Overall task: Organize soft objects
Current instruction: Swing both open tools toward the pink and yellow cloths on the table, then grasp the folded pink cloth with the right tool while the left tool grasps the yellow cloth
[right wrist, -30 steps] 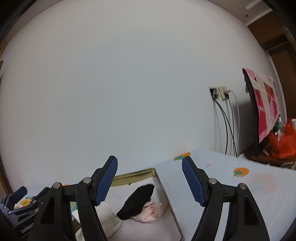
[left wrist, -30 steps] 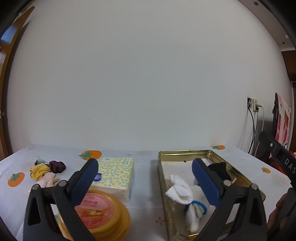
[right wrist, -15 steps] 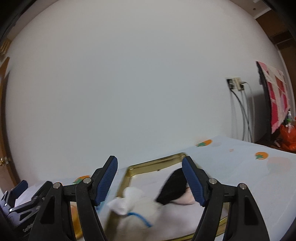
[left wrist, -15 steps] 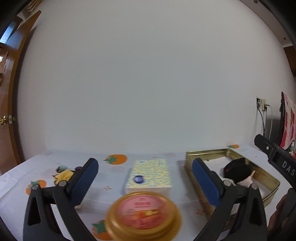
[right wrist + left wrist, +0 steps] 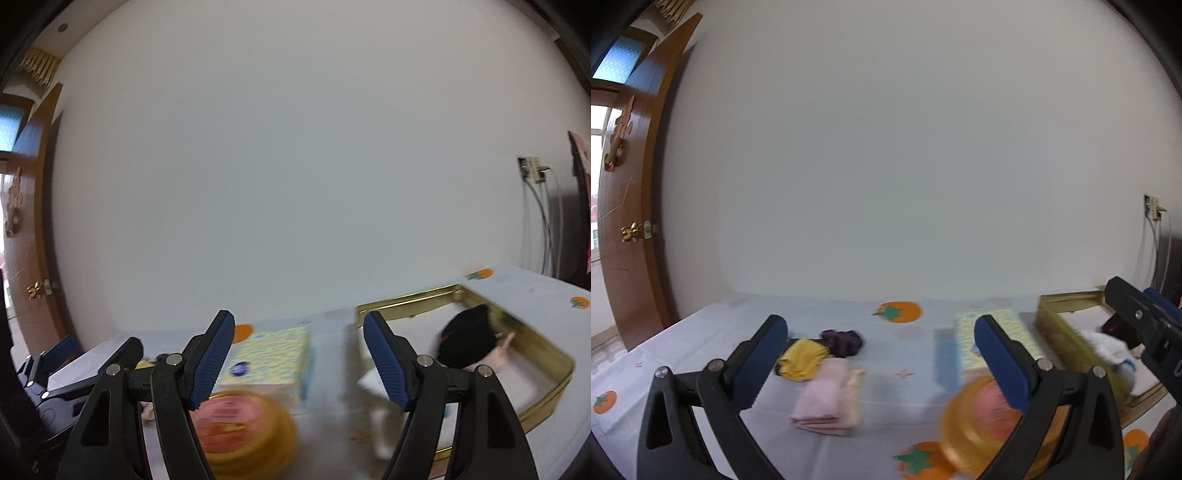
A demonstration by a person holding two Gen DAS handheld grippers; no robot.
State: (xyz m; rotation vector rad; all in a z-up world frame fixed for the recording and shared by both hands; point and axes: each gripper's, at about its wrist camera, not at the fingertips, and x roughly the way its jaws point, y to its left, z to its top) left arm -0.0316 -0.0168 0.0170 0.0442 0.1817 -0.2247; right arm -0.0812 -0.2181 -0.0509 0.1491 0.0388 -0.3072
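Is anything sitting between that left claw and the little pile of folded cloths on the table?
Nothing visible: the left claw hangs open, and the pink cloth and yellow cloth lie uncovered ahead.

cloth bundles (image 5: 827, 397): 3 | tissue packs (image 5: 269, 356): 1 | gold tins (image 5: 546, 402): 1

White tablecloth (image 5: 738, 325) printed with orange persimmons; on it a yellow cloth (image 5: 802, 359), a dark purple one (image 5: 843, 342) and a pale pink folded one (image 5: 827, 400); right of these, a yellow-dotted tissue pack (image 5: 271, 356), orange lid (image 5: 240, 432), gold tin (image 5: 546, 349) holding black fabric (image 5: 466, 339)
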